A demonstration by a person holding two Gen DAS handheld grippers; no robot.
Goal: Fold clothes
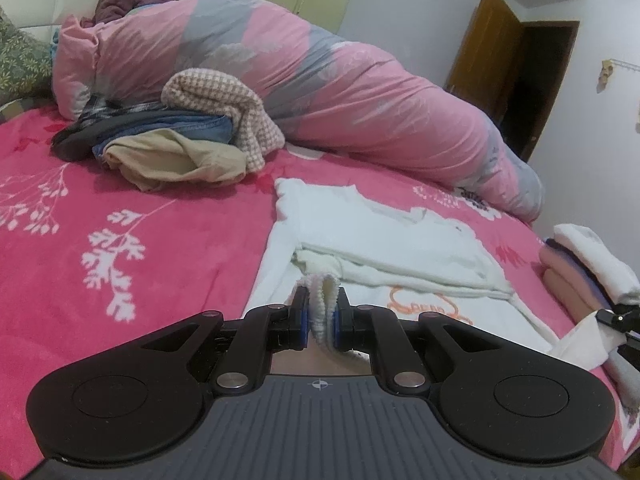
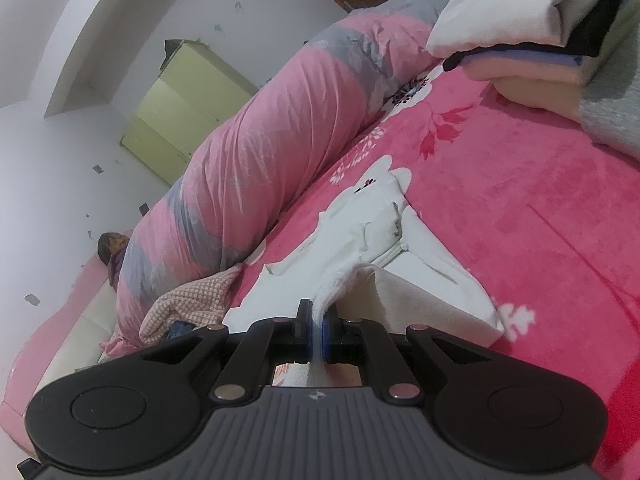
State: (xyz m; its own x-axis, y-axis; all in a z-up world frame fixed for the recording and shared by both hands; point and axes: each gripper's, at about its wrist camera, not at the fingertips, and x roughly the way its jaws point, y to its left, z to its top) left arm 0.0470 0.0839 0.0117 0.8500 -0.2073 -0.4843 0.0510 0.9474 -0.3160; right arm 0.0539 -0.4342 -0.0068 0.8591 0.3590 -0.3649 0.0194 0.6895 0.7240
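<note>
Both grippers are clamped on the hem of the white sweater (image 1: 372, 240). Left gripper (image 1: 323, 316): jaws nearly closed, a thick folded wad of fuzzy hem pinched between the blue pads, fabric bulging up above the tips. Right gripper (image 2: 317, 330): jaws almost fully closed on a thinner edge of the same sweater (image 2: 360, 240), cloth tenting up from the tips and sloping away to the bed.

Sweater lies spread on the pink floral blanket (image 1: 140, 240), directly ahead of both grippers, sleeves folded across the body, orange print near the held hem.

Relative to the sweater, left view only: unfolded clothes pile (image 1: 172, 136) beyond it to the left, with checked knit, denim, beige piece; brown door (image 1: 492, 52) far right; a sliver of the other gripper at the right edge, holding white cloth. The rolled pink-grey duvet (image 1: 320, 80) lies behind the sweater in both views.

Right view only: folded stack (image 2: 520, 40) well beyond the sweater to the upper right, white on top, dark and lilac layers, pale pink beneath; yellow-green wardrobe (image 2: 180, 112) past the duvet. A person sits at the duvet's far end, seen in both views, small.
</note>
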